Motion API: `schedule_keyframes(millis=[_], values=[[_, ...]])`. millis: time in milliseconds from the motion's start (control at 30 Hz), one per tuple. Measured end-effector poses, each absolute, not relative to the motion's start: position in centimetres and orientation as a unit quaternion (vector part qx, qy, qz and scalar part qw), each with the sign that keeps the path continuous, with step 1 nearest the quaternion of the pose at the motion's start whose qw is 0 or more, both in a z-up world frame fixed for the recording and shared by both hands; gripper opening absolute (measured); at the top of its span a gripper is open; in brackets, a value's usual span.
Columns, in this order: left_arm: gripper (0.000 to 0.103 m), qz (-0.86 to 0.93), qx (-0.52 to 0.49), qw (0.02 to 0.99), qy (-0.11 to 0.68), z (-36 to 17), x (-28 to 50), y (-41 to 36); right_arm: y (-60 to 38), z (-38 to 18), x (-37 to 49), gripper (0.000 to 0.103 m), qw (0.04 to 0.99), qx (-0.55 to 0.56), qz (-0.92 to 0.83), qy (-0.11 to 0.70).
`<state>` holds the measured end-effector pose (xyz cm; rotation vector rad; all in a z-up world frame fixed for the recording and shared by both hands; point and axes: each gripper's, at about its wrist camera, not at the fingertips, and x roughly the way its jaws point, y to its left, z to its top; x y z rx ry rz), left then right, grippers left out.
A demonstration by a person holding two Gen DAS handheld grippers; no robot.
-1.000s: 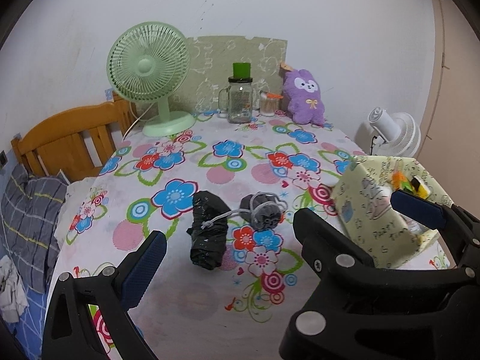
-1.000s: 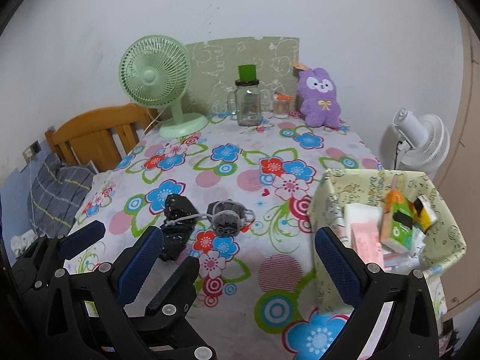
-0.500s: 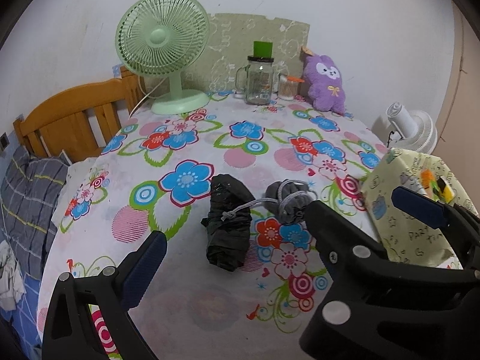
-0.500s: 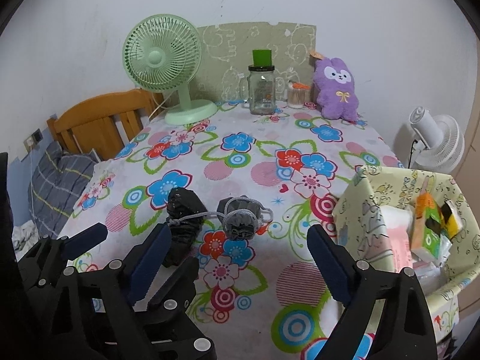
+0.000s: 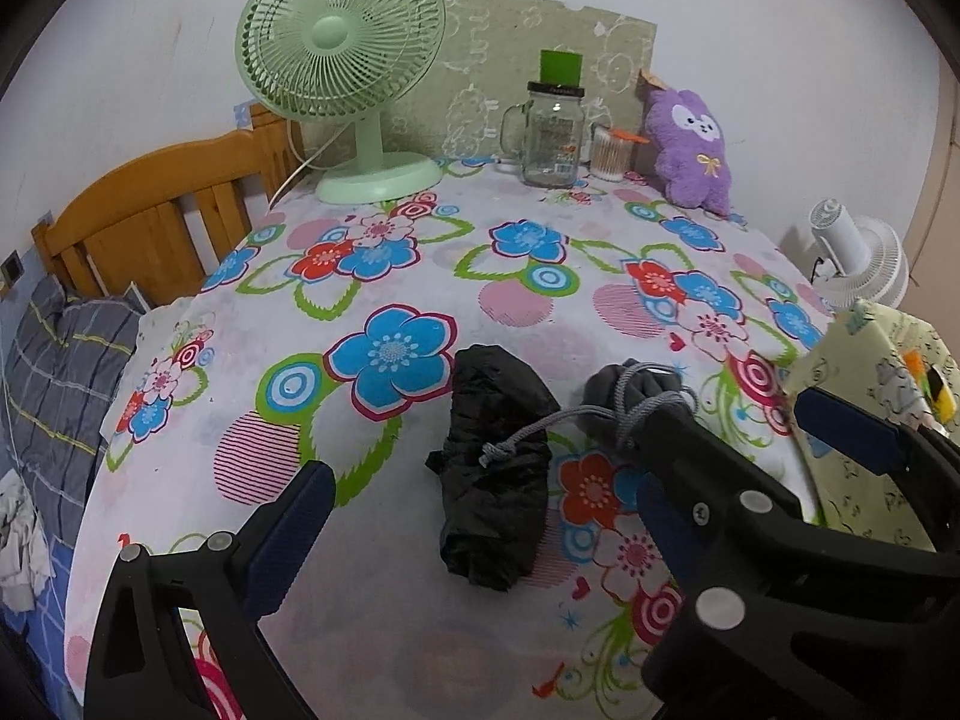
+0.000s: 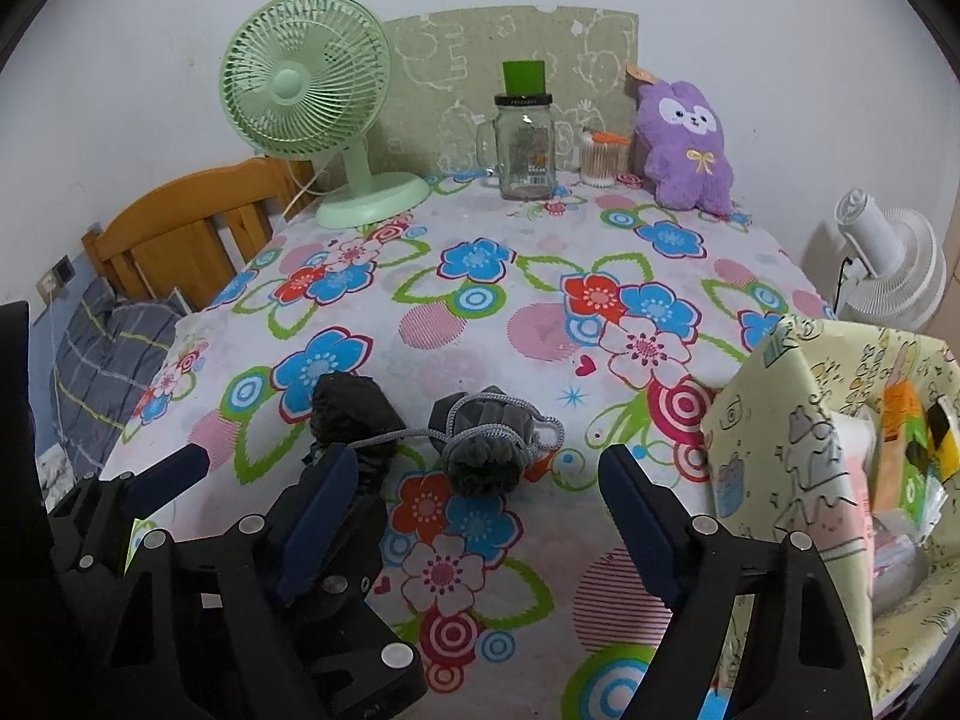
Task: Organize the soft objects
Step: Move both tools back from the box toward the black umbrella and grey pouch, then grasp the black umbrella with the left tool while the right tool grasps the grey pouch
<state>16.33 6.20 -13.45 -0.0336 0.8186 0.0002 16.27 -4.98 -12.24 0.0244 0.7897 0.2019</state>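
Note:
A black crumpled soft bundle [image 5: 492,474] lies on the flowered tablecloth [image 5: 384,276], with a grey drawstring pouch [image 5: 630,396] just to its right; a cord joins them. My left gripper [image 5: 474,516] is open and low over the black bundle. My right gripper [image 6: 474,492] is open, just in front of the grey pouch [image 6: 483,444]. The black bundle [image 6: 354,414] shows left of it. The left gripper [image 6: 264,468] also shows in the right wrist view. A purple plush toy [image 6: 687,150] leans at the table's back right.
A green desk fan [image 6: 312,108], a glass jar [image 6: 525,147] and a cotton-swab pot [image 6: 600,162] stand along the back. A yellow patterned bin [image 6: 840,480] holding packets stands at the right. A wooden chair [image 6: 192,228] is at the left, a white fan [image 6: 888,264] at the right.
Both grippers have moved forward and down toward the two soft items, which now look larger and nearer. Both stay open. Nothing on the table has moved.

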Motion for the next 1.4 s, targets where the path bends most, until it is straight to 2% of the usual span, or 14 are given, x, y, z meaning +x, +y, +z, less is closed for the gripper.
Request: schedule_keyframes(millis=[300,700,800,933,1200,1400], values=[[0.094,0.01,-0.021,0.906,0.422,-15.2,18.1,6.7,-4.6,-13.9,18.2,0.081,0.908,0.009,0.095,0.407],[0.094,0.017,-0.026,0.898,0.44,-16.8,19.4,7.4,-4.1,-15.7,20.0,0.074,0.899,0.012,0.09,0.427],[0.094,0.02,-0.025,0.896,0.442,-17.0,19.6,7.4,-3.9,-16.0,20.5,0.06,0.897,0.011,0.096,0.432],[0.094,0.023,-0.022,0.895,0.445,-17.3,19.9,7.5,-3.8,-16.5,20.9,0.048,0.892,0.01,0.095,0.442],[0.094,0.016,-0.024,0.895,0.446,-17.5,20.3,7.4,-3.8,-16.5,20.9,0.043,0.893,0.011,0.093,0.441],[0.078,0.01,-0.016,0.898,0.439,-17.5,20.4,6.8,-4.0,-16.4,20.8,0.043,0.892,0.011,0.092,0.442]])
